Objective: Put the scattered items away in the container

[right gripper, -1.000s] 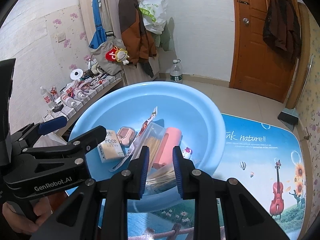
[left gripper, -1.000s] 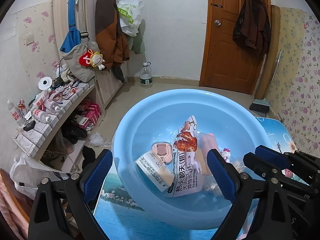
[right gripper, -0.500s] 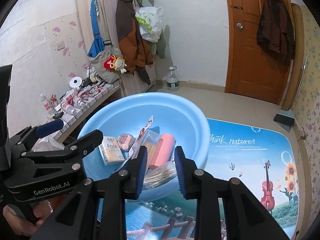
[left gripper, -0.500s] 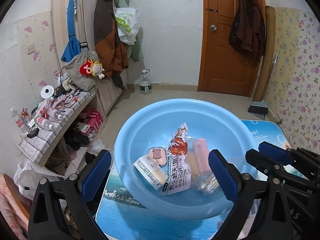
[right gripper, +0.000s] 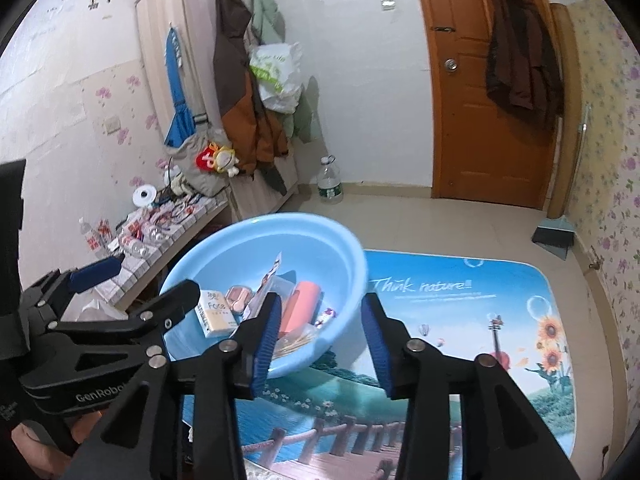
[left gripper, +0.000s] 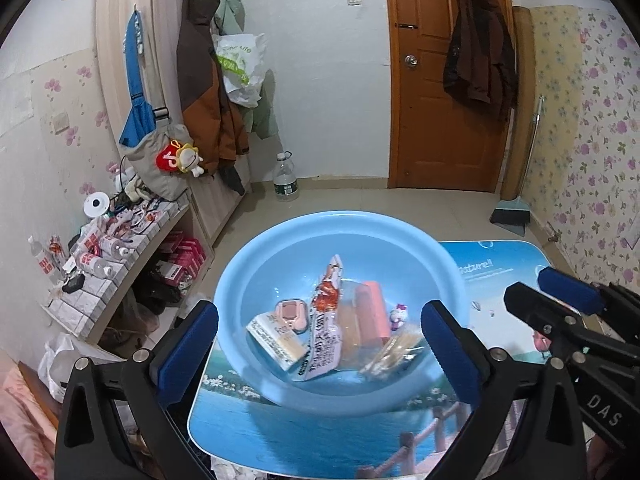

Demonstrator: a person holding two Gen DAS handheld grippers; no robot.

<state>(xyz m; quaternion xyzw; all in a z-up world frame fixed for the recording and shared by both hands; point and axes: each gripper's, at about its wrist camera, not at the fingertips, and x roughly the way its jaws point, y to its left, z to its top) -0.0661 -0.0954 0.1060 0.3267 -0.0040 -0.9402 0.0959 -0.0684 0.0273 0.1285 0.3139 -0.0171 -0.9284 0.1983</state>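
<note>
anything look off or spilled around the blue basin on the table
Nothing stands out. The round light-blue plastic basin sits upright on the picture-printed tabletop, and the tissue pack, snack packet and pink case all lie inside it. No stray item shows on the table.

The right claw (right gripper: 322,338) is hovering above the printed desk (right gripper: 460,320) with its jaws just opening and nothing between them. The blue basin (right gripper: 320,236) is holding a tissue pack (right gripper: 214,314), a snack packet (right gripper: 270,276) and a pink tube (right gripper: 302,306); the left claw (right gripper: 132,280) is standing wide apart beside it.
</note>
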